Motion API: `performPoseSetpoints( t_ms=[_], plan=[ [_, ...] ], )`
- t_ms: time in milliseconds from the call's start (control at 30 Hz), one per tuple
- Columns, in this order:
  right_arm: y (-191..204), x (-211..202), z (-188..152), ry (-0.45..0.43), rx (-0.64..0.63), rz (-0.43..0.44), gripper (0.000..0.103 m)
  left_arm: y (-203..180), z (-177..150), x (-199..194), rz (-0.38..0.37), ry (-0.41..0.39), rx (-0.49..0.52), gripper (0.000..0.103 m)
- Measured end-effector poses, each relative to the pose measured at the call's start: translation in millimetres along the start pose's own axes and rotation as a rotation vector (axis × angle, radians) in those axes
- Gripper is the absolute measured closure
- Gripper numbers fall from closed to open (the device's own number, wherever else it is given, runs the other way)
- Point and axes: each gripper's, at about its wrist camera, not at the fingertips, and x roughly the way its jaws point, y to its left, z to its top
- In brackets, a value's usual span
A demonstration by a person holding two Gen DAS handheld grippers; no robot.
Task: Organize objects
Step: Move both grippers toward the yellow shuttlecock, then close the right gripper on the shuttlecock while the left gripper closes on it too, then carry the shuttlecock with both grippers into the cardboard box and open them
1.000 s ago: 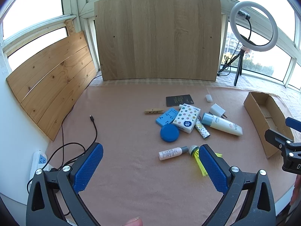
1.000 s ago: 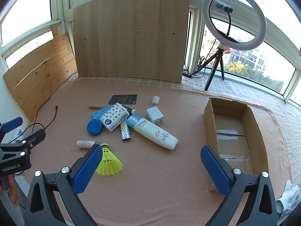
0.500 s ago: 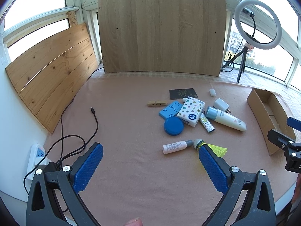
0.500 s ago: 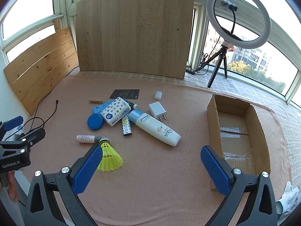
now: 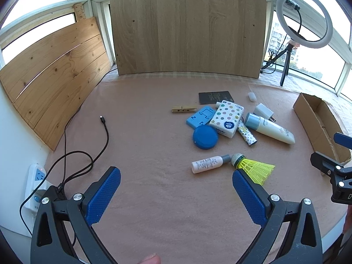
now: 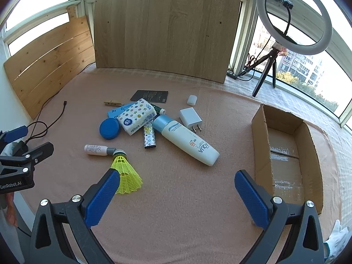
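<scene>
Both views have crept up and back a touch over the last second, so the clutter sits a bit further from you now, and nothing on the surface has shifted. Your left tongs (image 5: 176, 177) are spread wide and empty, hovering over bare cloth at the near edge. Your right tongs (image 6: 177, 179) are the same, wide and holding nothing.

Closest thing to either is the yellow shuttlecock (image 6: 125, 175), lying with its cork touching the cap of the small white bottle (image 6: 96, 150). Go for one and you'll likely nudge the other; the bottle is round and on its side, so I'd expect it to roll.

Further out, the pile is tight: tissue pack (image 6: 136, 116) sits on the blue holder (image 6: 116, 112), with the patterned lighter (image 6: 149, 137) and sunscreen tube (image 6: 187, 142) pressed alongside. Pull the tissue pack and its neighbours may drag.

The cardboard box (image 6: 259, 136) waits on the right, empty as far as I can see, though its near end is hidden behind your right tongs. There's also a small green-capped thing behind the tissue pack that I can't identify.
</scene>
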Motion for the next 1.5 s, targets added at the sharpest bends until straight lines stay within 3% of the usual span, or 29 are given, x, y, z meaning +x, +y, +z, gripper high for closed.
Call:
performPoseSetpoints(
  t_ms=[233,367,567,667,733,800,833,900,967,1033,1067,1133,1500],
  plan=[
    [2.2,16.3,-3.3,0.025,-0.026,0.025,0.0,-4.4,-3.0,14.0,-0.008,0.014,0.0,0.0],
    [10.7,45.5,-11.0,0.04,-0.17,0.046,0.0,-19.4,-23.5,34.6,-0.022,0.023,0.024,0.0],
    [15.9,77.9,-16.5,0.082,-0.301,0.207,0.002,-54.6,-58.3,58.5,-0.098,0.034,0.034,0.0],
    [20.4,91.0,-18.7,0.086,-0.342,0.265,0.009,-63.0,-59.1,66.6,-0.121,0.022,-0.009,0.0],
    [23.5,101.9,-18.9,0.098,-0.362,0.295,0.025,-66.5,-54.5,71.2,-0.113,0.004,-0.025,0.002],
    [25.5,110.1,-18.9,0.104,-0.371,0.327,0.04,-70.6,-49.9,76.9,-0.107,-0.005,-0.025,0.01],
    [26.3,114.0,-18.9,0.11,-0.37,0.339,0.049,-72.7,-47.5,80.2,-0.105,-0.003,-0.024,0.019],
    [28.0,118.7,-18.8,0.11,-0.369,0.363,0.058,-75.5,-44.3,86.5,-0.113,0.008,-0.03,0.037],
    [29.1,117.8,-18.8,0.098,-0.352,0.405,0.063,-78.2,-41.8,94.3,-0.119,0.038,-0.032,0.072],
    [33.1,115.7,-20.0,0.093,-0.341,0.445,0.074,-82.2,-39.6,99.4,-0.157,0.05,-0.033,0.091],
    [35.6,115.7,-20.3,0.09,-0.342,0.455,0.085,-84.6,-38.4,99.8,-0.173,0.049,-0.029,0.099],
    [40.7,113.7,-21.5,0.082,-0.332,0.462,0.101,-86.8,-35.3,99.1,-0.19,0.048,-0.032,0.099],
    [36.2,72.5,-16.0,0.017,-0.203,0.432,0.101,-90.4,-14.2,62.4,-0.199,0.006,-0.006,0.102]
  ],
)
